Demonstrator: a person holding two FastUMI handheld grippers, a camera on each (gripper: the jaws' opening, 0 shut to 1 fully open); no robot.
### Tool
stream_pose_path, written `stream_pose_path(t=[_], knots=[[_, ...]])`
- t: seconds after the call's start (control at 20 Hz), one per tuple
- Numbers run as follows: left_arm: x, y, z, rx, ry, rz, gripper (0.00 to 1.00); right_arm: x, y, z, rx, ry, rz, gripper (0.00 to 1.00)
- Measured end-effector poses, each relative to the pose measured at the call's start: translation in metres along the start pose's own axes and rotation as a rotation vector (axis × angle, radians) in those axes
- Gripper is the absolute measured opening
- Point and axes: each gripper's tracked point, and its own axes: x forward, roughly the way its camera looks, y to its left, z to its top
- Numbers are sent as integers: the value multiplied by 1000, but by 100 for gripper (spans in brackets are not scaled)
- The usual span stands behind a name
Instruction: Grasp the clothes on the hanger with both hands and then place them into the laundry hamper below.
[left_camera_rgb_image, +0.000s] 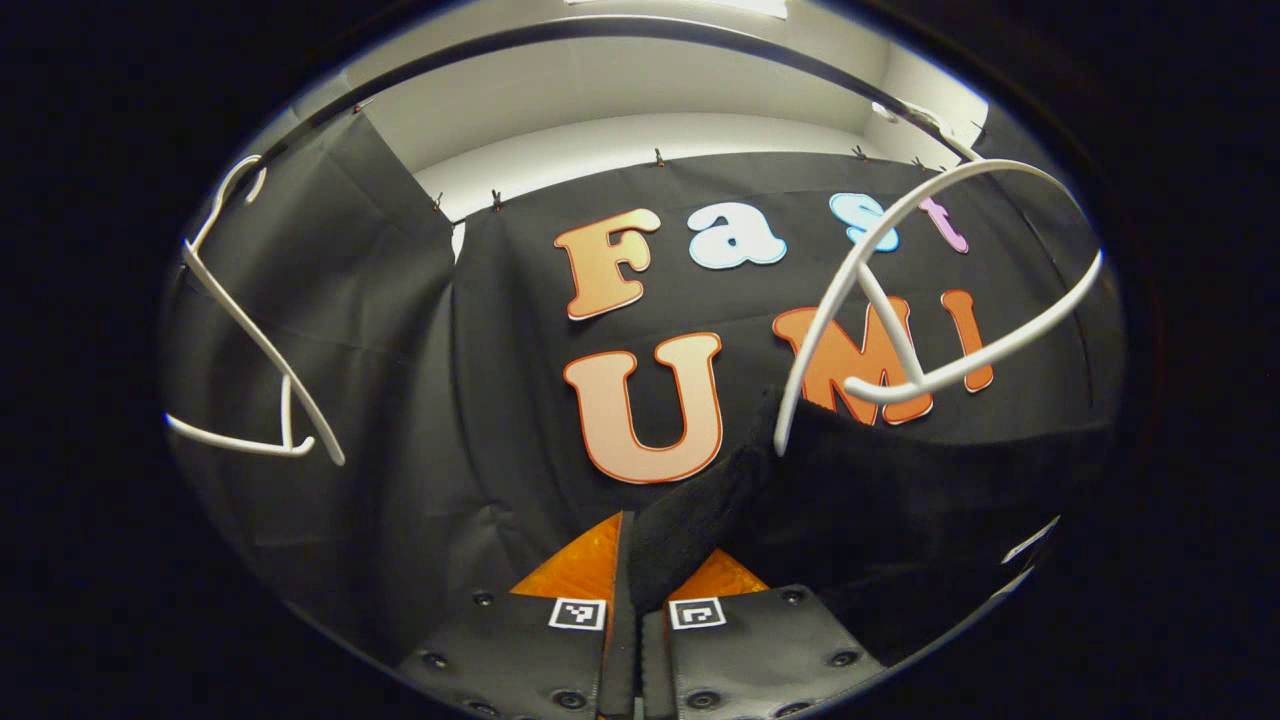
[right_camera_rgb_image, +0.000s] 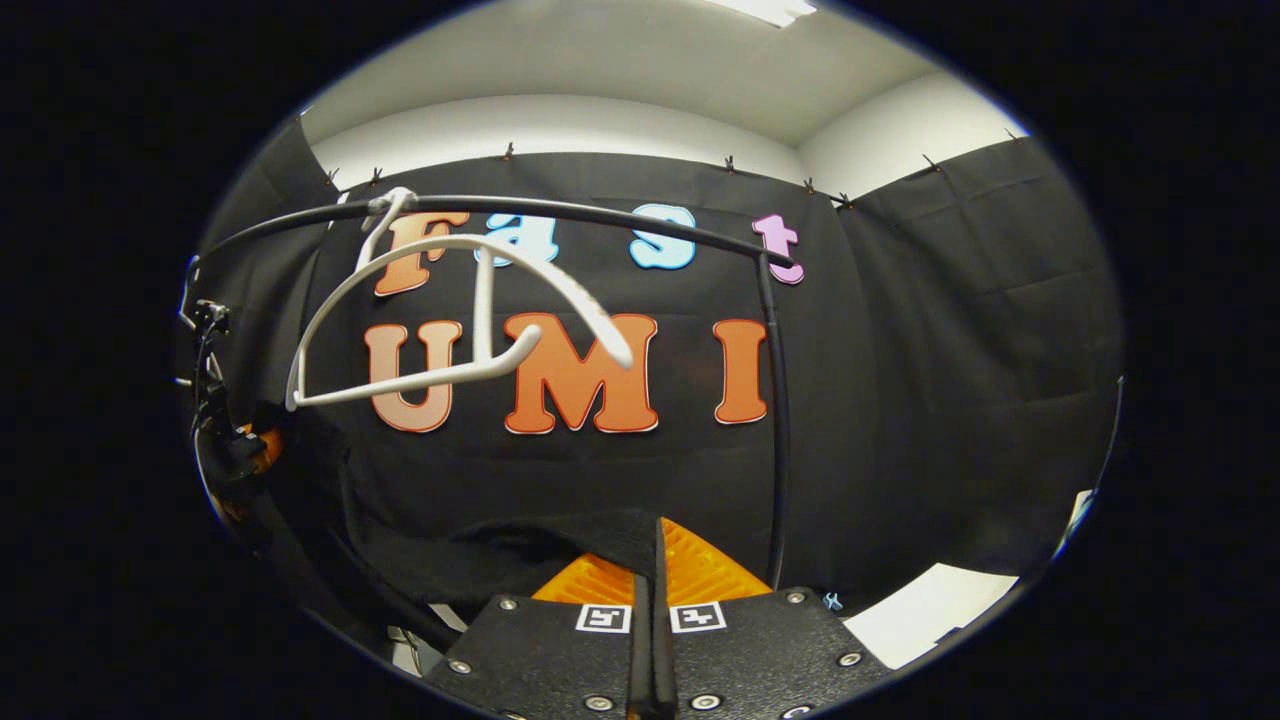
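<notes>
Each hand-held gripper (left_camera_rgb_image: 628, 560) (right_camera_rgb_image: 652, 560) pinches the black garment (left_camera_rgb_image: 900, 480).

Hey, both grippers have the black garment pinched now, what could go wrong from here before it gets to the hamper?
1. The left gripper seems to pinch just an edge of the black garment, so the cloth may slip out on the way down.
2. In the left gripper view one end of the white hanger lies against the garment's top edge and may snag it.
3. The rack's black upright stands close to the right gripper; the cloth could drag on it.
</notes>
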Motion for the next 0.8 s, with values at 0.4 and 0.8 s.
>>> stream_pose_path(t=[0.4, 0.8], knots=[[-91, 28, -14, -1, 106, -5, 10, -69, 63, -11, -35, 20, 169, 0], [-170, 1, -51, -99, 264, -97, 9, -97, 138, -50, 22, 89, 324, 1]])
